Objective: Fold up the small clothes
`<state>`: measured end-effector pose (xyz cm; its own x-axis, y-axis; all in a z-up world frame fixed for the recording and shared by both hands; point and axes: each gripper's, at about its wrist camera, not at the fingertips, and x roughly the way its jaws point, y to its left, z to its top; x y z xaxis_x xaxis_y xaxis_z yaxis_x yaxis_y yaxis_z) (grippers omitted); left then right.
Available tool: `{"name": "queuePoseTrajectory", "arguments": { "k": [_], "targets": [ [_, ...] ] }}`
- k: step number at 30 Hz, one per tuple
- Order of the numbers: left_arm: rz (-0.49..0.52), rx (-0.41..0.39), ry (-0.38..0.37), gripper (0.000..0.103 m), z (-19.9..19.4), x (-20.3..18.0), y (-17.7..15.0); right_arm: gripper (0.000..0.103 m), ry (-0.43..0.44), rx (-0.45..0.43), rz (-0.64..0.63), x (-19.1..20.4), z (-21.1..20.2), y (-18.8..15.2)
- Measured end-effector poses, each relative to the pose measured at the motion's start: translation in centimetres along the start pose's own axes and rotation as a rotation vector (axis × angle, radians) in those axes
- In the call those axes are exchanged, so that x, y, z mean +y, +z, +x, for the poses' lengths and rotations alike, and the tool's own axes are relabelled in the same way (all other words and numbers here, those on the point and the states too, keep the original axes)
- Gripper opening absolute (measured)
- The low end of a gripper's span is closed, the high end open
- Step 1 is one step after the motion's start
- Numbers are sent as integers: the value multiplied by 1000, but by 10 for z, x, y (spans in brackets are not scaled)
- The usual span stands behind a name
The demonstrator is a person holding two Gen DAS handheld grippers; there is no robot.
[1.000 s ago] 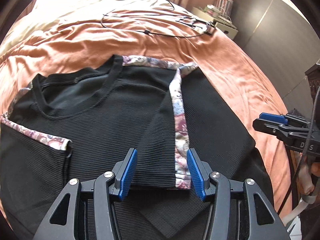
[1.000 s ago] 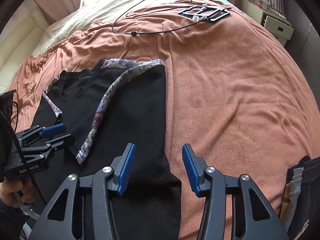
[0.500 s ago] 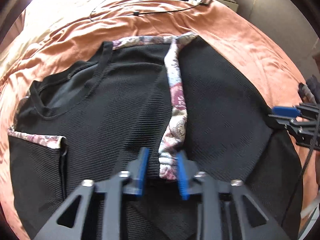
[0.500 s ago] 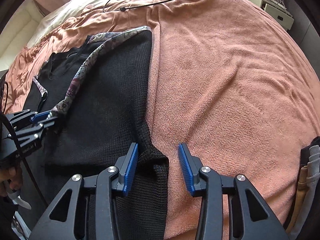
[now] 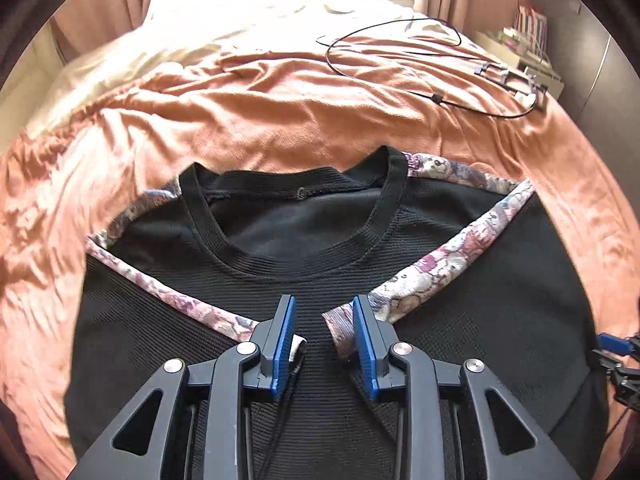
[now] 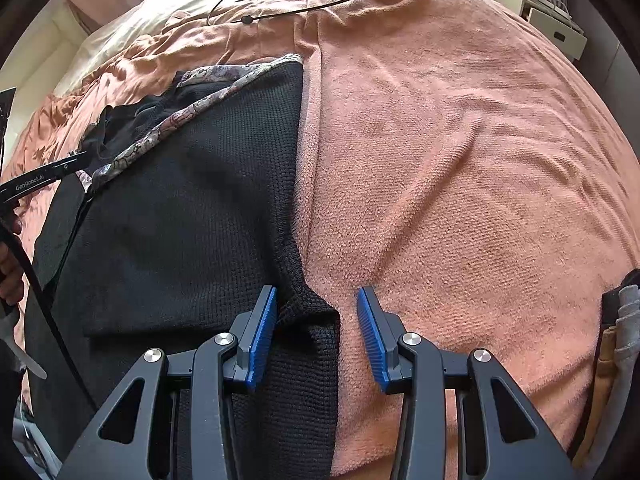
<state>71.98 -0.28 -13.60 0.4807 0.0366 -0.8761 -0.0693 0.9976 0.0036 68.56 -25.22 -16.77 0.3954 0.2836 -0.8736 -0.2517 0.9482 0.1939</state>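
A black ribbed top with floral-trimmed sleeves lies flat on the bed, both sleeves folded in over its front. My left gripper is open low over the chest, between the two floral cuffs; its right pad touches the right cuff's end. My right gripper is open at the top's right side edge, the black fabric lying between its pads. The left gripper's body shows at the left edge of the right wrist view.
The bed carries a salmon-orange blanket and a cream sheet further back. A black cable loop and a black frame lie at the far end. A white bedside unit stands at the right. Stacked clothes sit at the right edge.
My left gripper has opened, let go of the right floral cuff and shifted left to the chest. My right gripper has moved down closer to the side edge.
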Motion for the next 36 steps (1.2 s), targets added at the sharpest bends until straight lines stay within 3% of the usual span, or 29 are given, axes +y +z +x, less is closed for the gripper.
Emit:
{"name": "queuePoseTrajectory", "arguments": {
  "k": [4,12,17,24,27,31,32,34,35,36],
  "targets": [
    [30,46,-43,32,7,-3,-8,39,0,-5,3,0,0,-2],
    [106,35,70,32,25,-20,-15,39,-18,-3,-18,2,-3,-8],
    [68,40,134,32,34,-8,-9,39,-53,9,-45,6,-6,-15],
    [35,32,64,32,0,9,-5,39,-50,9,-8,3,-28,-22],
    [41,38,42,38,-18,9,-9,39,-47,-13,-10,7,-49,-27],
    [55,11,9,57,-54,9,-17,39,-70,-50,-47,23,-86,-35],
    [61,0,4,62,-62,10,-20,41,-78,-61,-55,28,-97,-38],
    [66,-21,-13,71,-83,11,-27,62,-84,-88,-58,36,-117,-44],
    [63,-28,-27,76,-92,13,-30,79,-90,-109,-58,39,-128,-47],
    [59,-35,-40,79,-102,14,-34,86,-95,-128,-57,43,-138,-50]
  ]
}}
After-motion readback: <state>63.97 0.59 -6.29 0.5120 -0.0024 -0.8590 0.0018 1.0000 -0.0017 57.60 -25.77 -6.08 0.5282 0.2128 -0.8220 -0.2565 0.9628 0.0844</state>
